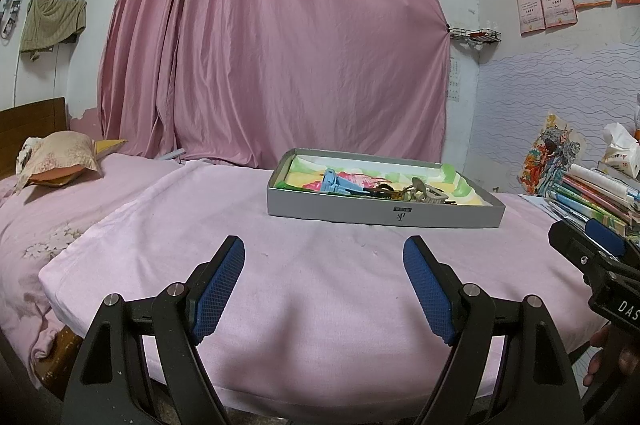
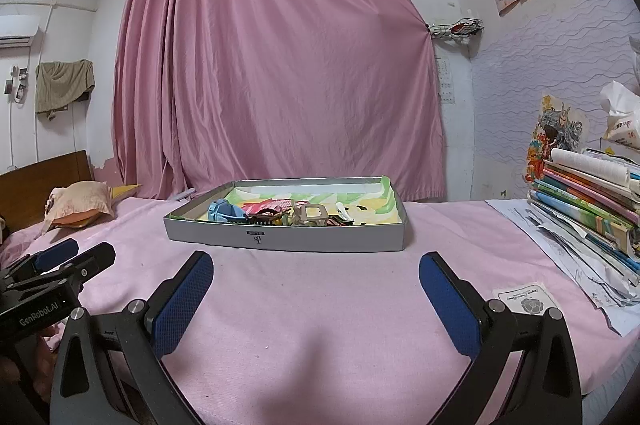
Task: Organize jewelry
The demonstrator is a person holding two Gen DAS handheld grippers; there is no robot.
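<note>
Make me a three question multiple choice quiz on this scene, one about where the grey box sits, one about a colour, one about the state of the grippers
1. Where does the grey box sit?
A. on the stack of books
B. on the pink bedsheet
C. on the pillow

2. What colour is the curtain behind the bed?
A. pink
B. green
C. white

3. How do the left gripper and right gripper stand?
A. both shut on a clip
B. one open, one shut
C. both open and empty

Answers:
1 B, the box rests on the pink bedsheet, left of the stack of books.
2 A, the hanging folds are pink.
3 C, each wrist view shows its blue pads wide apart with only bedsheet between them.
</note>
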